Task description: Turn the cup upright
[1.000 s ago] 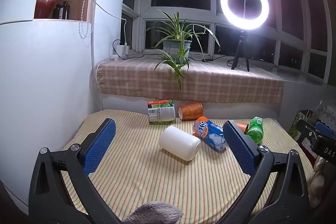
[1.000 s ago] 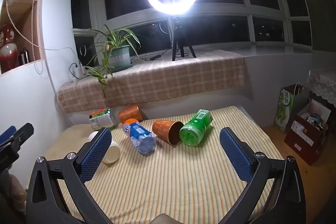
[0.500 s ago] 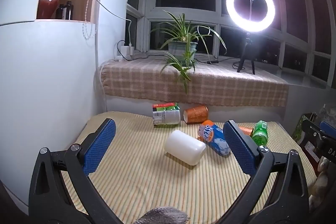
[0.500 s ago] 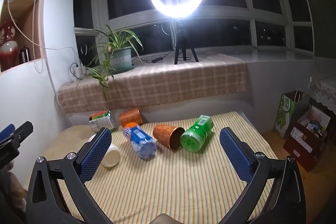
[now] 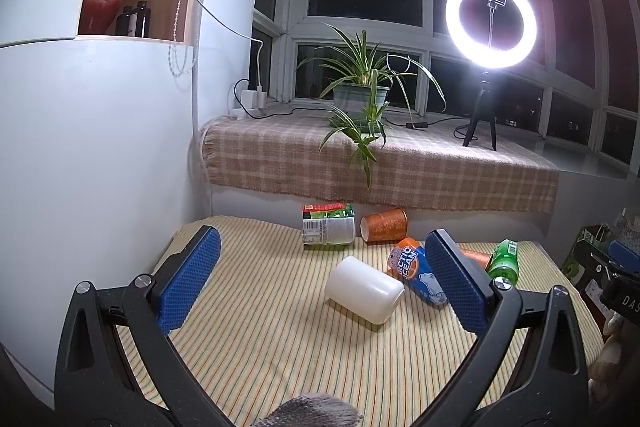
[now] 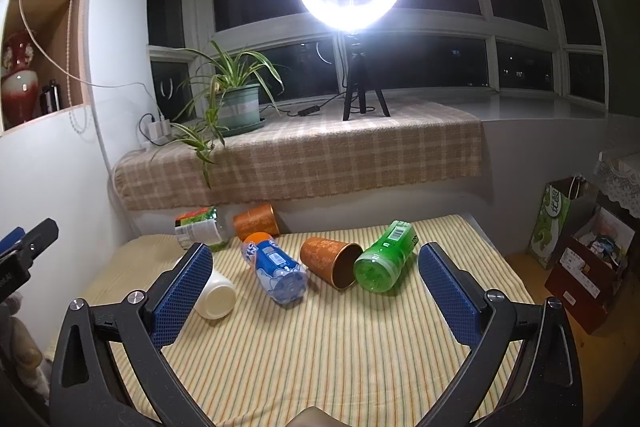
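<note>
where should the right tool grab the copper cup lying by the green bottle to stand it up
Grip the copper cup across its side wall, around mid-body, coming from above. It lies on its side on the striped cloth, open mouth toward the camera and the green bottle close against its right. The open right tool probably fits best over the top, then rotates the mouth upward.

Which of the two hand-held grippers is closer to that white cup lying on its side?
Left. The white cup lies just ahead of the left gripper, between its open jaws. From the right gripper, it sits off to the left, behind one finger.
</note>
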{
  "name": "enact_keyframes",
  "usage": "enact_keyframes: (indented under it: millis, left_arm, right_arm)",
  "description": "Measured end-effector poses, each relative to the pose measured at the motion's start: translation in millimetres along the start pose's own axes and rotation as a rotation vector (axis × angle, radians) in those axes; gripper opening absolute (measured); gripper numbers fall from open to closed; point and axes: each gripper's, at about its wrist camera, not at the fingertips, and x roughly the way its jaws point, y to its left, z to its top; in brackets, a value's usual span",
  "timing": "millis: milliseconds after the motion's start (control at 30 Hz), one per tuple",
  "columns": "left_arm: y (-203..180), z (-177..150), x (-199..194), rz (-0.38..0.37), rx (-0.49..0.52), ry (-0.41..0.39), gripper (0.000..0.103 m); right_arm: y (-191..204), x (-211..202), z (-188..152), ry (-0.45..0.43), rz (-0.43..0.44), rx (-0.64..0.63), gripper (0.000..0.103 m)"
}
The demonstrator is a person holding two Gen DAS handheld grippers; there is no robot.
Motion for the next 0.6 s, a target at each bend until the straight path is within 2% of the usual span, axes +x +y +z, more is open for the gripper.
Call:
enact_keyframes:
  millis: [600]
  left_arm:
    - [-1.1,0.3,0.0,0.002,-0.002,0.002,0.103]
  right_arm:
    - [2.0,7.8,0.8,0.022,-0.001,-0.004,0.103]
